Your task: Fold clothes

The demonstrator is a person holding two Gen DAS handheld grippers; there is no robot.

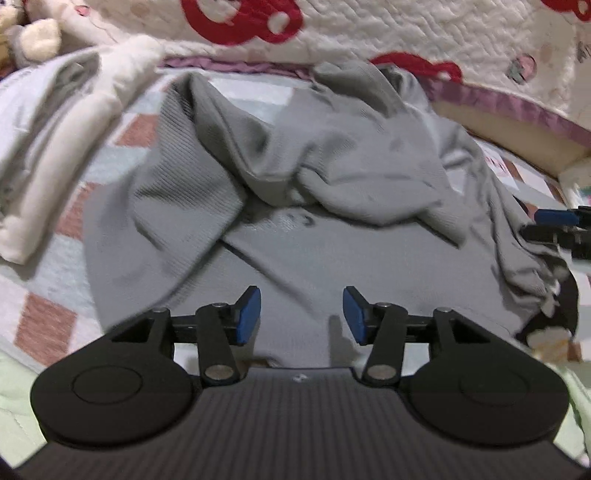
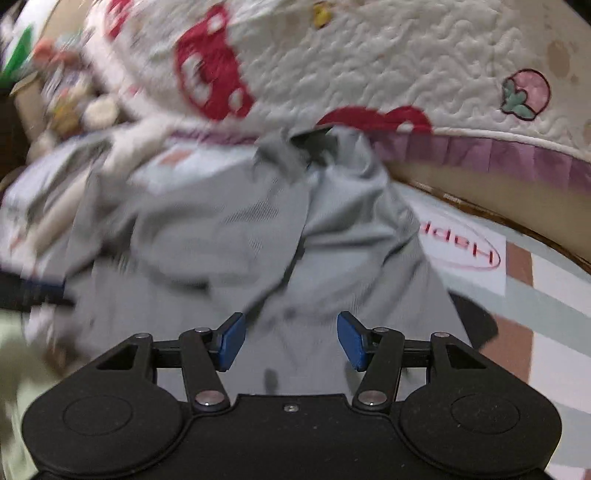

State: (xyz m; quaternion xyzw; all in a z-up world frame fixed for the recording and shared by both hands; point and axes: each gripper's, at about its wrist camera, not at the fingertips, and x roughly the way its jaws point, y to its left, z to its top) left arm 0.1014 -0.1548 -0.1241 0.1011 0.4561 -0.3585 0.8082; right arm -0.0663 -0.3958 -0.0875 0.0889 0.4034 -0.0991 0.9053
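Observation:
A grey ribbed garment (image 1: 295, 177) lies crumpled on a checked bed cover, its sleeves bunched across the middle. My left gripper (image 1: 301, 317) hovers over its near hem, open, with nothing between the blue pads. In the right wrist view the same grey garment (image 2: 258, 240) is blurred by motion. My right gripper (image 2: 290, 341) is open above the garment's near part, holding nothing. The right gripper's blue and black fingers (image 1: 554, 221) show at the right edge of the left wrist view. The left gripper (image 2: 33, 291) appears as a dark blur at the left edge of the right wrist view.
A cream and grey folded garment (image 1: 55, 155) lies at the left on the checked cover (image 1: 48, 321). A quilted white blanket with red bows (image 1: 369, 29) hangs along the far side. Plush toys (image 1: 29, 37) sit at the far left. A dark item (image 1: 554, 310) pokes out under the garment's right edge.

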